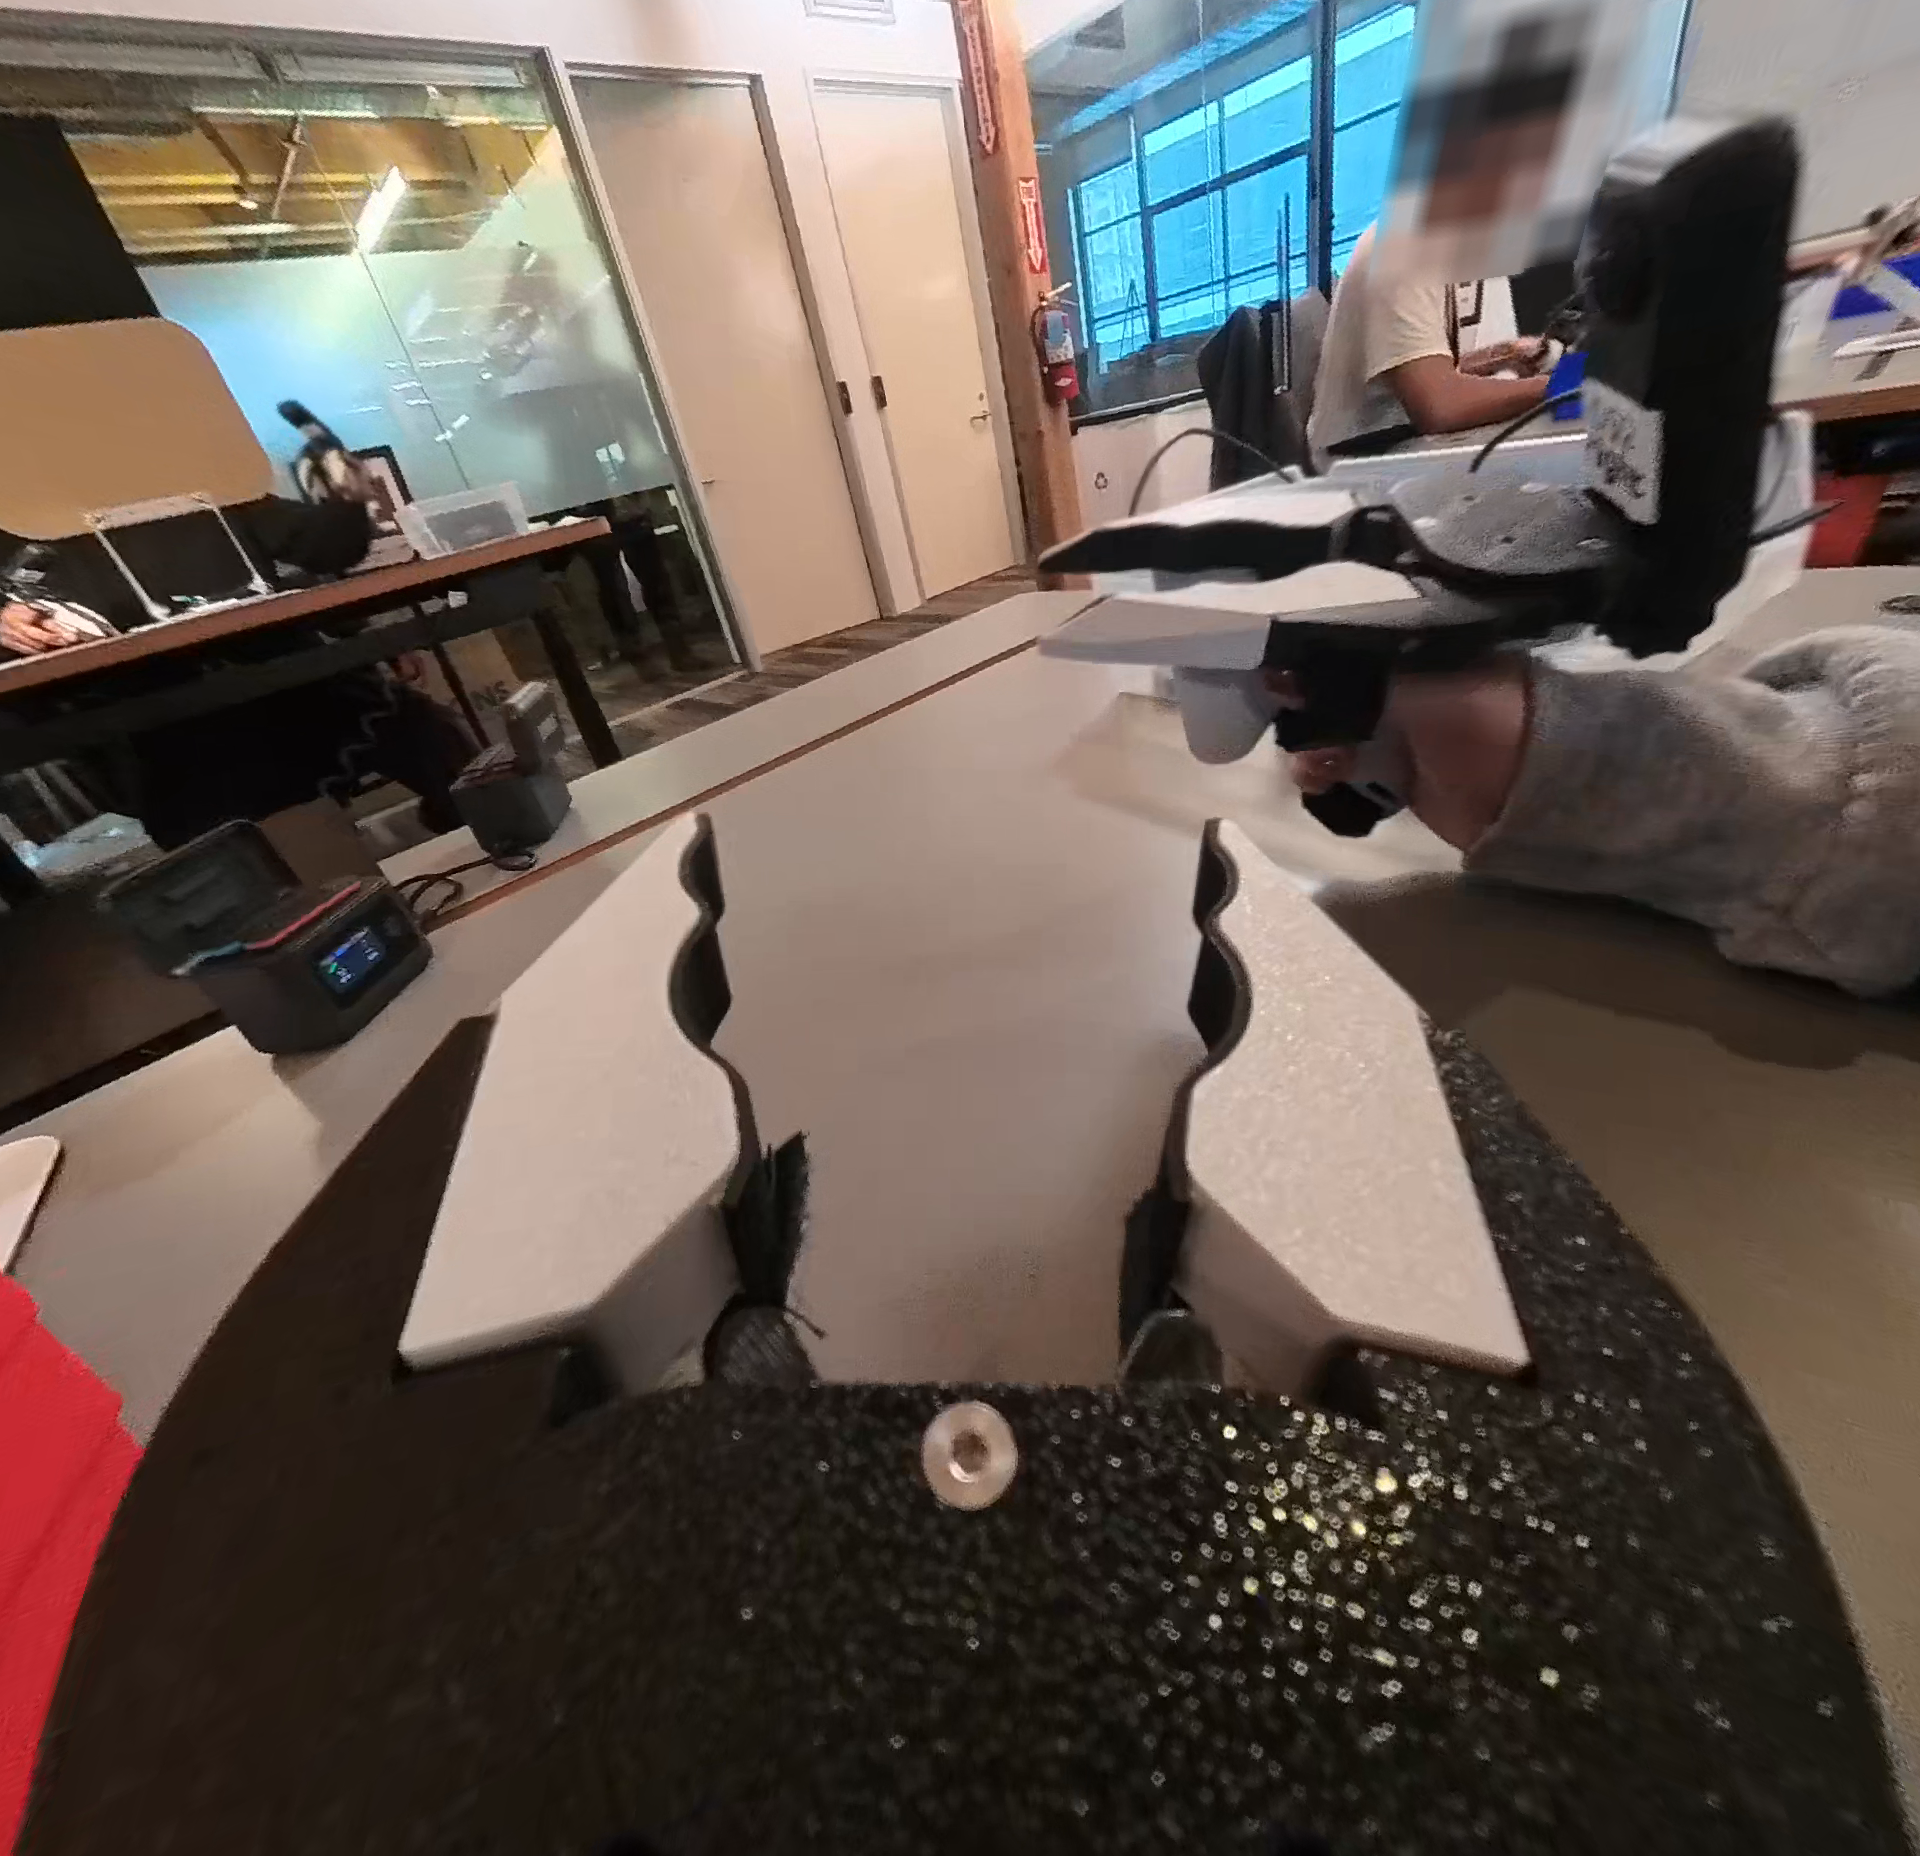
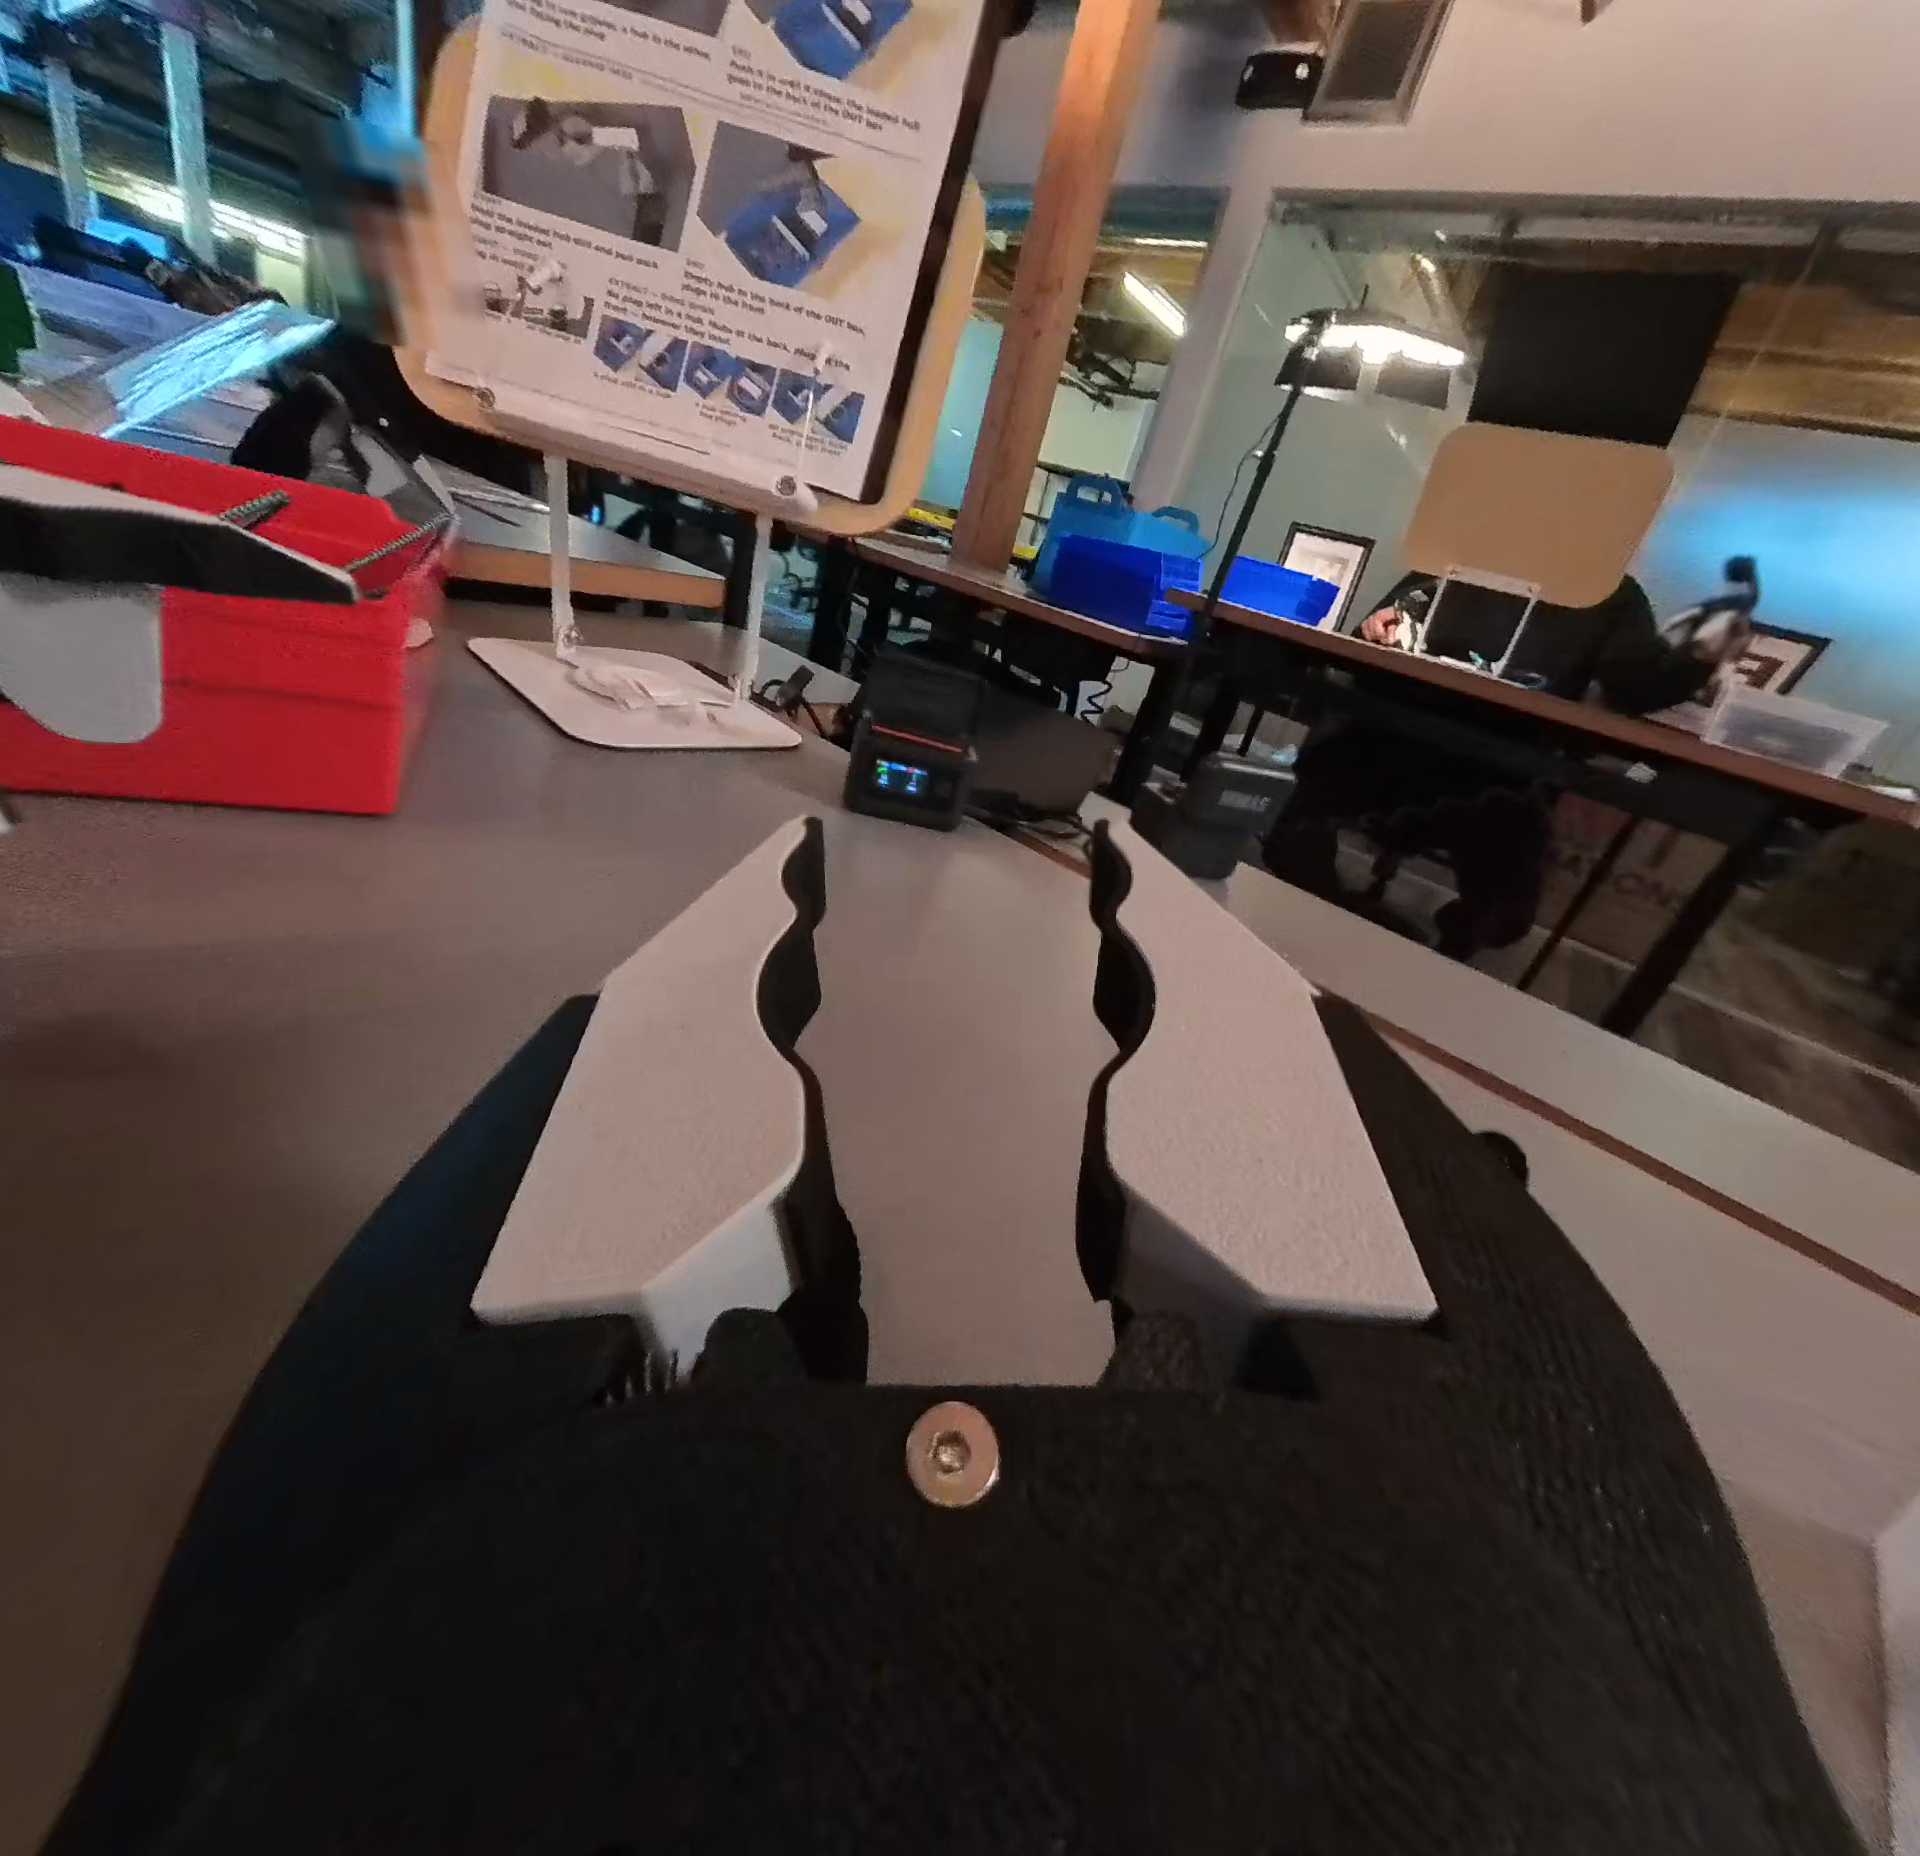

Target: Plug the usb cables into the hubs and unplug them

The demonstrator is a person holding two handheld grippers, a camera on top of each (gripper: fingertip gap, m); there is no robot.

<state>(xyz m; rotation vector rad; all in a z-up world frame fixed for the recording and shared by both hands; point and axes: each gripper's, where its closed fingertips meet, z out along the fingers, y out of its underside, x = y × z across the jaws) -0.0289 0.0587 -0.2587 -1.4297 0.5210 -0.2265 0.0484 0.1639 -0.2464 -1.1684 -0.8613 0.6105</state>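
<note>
No USB cable or hub shows clearly in either view. My left gripper (image 1: 956,850) is open and empty, low over the grey table (image 1: 935,746). My right gripper (image 2: 956,840) is open and empty too, over the same table (image 2: 312,975). In the left wrist view the right gripper (image 1: 1049,601) is at the upper right, held by a hand in a grey sleeve (image 1: 1714,798), with its jaws apart. A finger of the left gripper (image 2: 156,559) shows at the left edge of the right wrist view, in front of a red bin (image 2: 260,705).
A corner of the red bin (image 1: 42,1443) shows at the lower left. An instruction sheet on a white stand (image 2: 665,694) is behind the bin. A black box with a small lit screen (image 2: 904,767) (image 1: 312,965) sits near the table's far edge. People sit at other desks.
</note>
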